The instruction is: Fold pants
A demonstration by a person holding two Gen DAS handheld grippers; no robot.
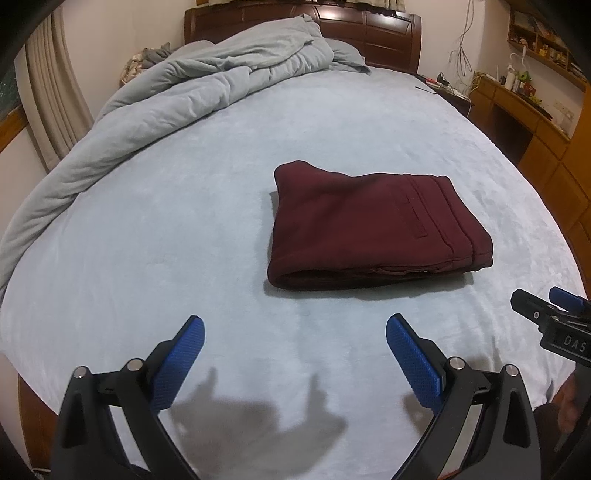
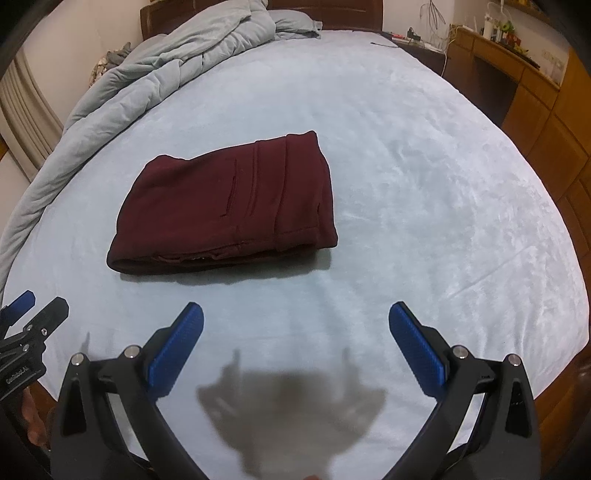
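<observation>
I am looking out over a bed (image 1: pixel 184 221) that is wearing a pale blue plush sheet, with a grey duvet (image 1: pixel 192 92) lying bunched along the far left side under a dark wooden headboard (image 1: pixel 369 26). The maroon pants (image 1: pixel 369 225) are sitting near the middle of the sheet as a compact, layered rectangle, the waistband and a pocket seam facing up. By my reading the folding is essentially finished; at most a little squaring of the edges is remaining (the near fold is bulging slightly). I am holding the left tool (image 1: pixel 295 343) and the right tool (image 2: pixel 295 328) short of the pants, both with jaws spread wide and carrying nothing. A wooden desk (image 1: pixel 517 107) with clutter and cables is standing to the right, and a curtain (image 1: pixel 55 92) is hanging at left.
</observation>
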